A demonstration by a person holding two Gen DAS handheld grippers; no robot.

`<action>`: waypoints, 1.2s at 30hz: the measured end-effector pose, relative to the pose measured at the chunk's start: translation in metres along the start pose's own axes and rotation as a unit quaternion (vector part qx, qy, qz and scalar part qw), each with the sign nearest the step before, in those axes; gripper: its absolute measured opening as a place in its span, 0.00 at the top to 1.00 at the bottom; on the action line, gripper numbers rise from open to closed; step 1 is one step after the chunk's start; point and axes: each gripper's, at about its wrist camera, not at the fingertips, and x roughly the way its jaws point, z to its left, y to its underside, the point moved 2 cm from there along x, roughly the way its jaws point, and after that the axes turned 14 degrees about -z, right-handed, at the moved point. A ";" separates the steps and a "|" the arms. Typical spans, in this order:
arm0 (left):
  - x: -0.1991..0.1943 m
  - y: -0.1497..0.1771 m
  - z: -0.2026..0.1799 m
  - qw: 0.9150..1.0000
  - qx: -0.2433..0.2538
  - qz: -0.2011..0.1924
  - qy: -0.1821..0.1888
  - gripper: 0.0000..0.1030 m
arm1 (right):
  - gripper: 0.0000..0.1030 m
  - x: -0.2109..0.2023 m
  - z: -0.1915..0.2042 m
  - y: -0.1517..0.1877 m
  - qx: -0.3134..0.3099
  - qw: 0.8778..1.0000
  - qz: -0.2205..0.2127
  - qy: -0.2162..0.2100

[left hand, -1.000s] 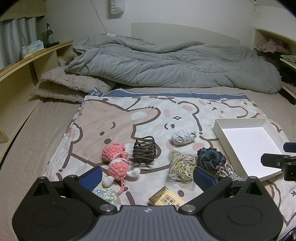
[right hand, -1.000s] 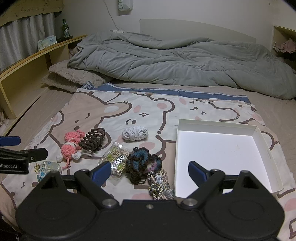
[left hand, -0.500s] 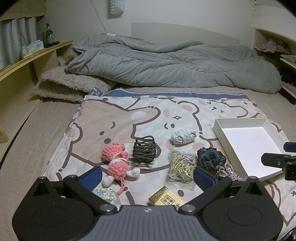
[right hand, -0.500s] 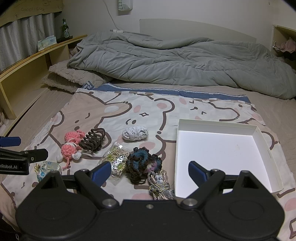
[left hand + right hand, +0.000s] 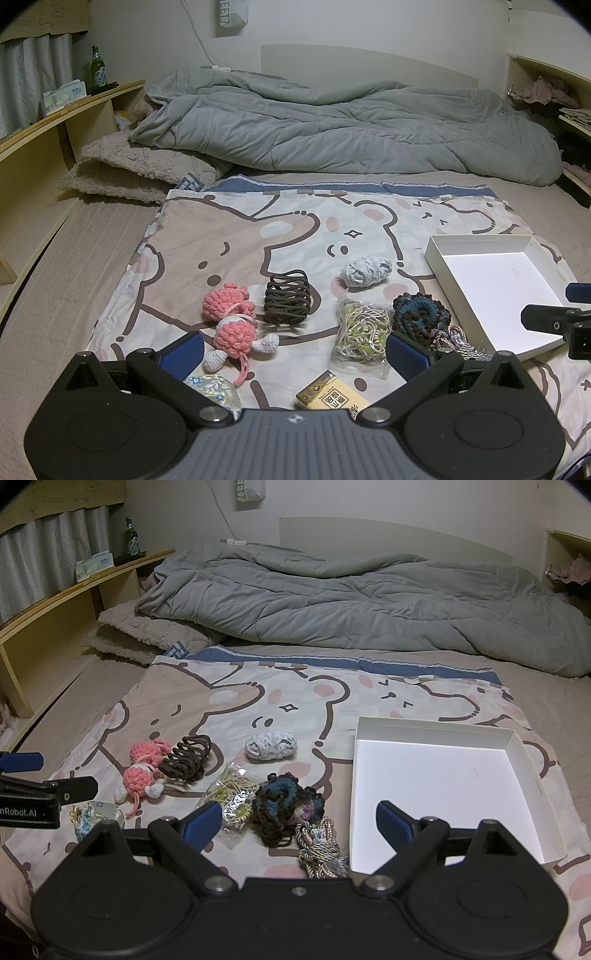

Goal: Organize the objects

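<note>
- Left wrist view: the left gripper [image 5: 293, 349] hangs above the near edge of the cartoon-print cloth [image 5: 229, 236], jaws spread wide, nothing between them. Directly below lie a yellow carton [image 5: 330, 397] and a floral pouch [image 5: 214, 387], both partly hidden by the gripper body.
- Right wrist view: the right gripper [image 5: 299, 821] is likewise spread and empty, angled down over a braided cord bundle [image 5: 321, 849] and a dark crocheted scrunchie [image 5: 286, 806].
- Next row out: a clear bag of hair ties [image 5: 234, 799], a pink crocheted toy [image 5: 232, 325] and a brown spiral hair clip [image 5: 290, 302] sit close together without overlapping, so each can probably be gripped singly.
- A grey-white scrunchie [image 5: 365, 271] lies slightly farther, apart from the others.
- The white box [image 5: 532, 775] lies open and empty at the right, just beside the loose items; judged the collecting container, placed within short reach of the right gripper.
- No item is yet in the box; sorting has not begun.
- Farthest: a rumpled grey duvet [image 5: 351, 129], clear of the work area.
</note>
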 end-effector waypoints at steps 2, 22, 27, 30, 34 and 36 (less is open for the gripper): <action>0.000 0.000 0.000 1.000 0.000 0.000 0.000 0.00 | 0.12 0.000 0.000 0.000 0.000 1.000 0.000 0.000; 0.000 0.000 0.000 1.000 0.000 0.000 0.000 0.00 | 0.12 0.000 0.000 0.000 0.000 1.000 0.000 0.000; 0.000 0.000 0.000 1.000 0.000 0.000 0.000 0.00 | 0.12 0.000 0.000 0.000 0.001 1.000 0.001 0.000; 0.000 0.000 0.000 1.000 0.002 0.000 0.004 0.00 | 0.12 0.000 0.000 0.000 0.000 1.000 0.000 0.000; 0.000 0.000 0.000 1.000 0.002 0.000 0.005 0.00 | 0.12 0.000 0.000 0.000 0.000 1.000 0.001 0.000; 0.000 0.000 0.000 1.000 0.002 0.000 0.005 0.00 | 0.12 0.001 0.000 0.000 0.001 1.000 0.000 0.000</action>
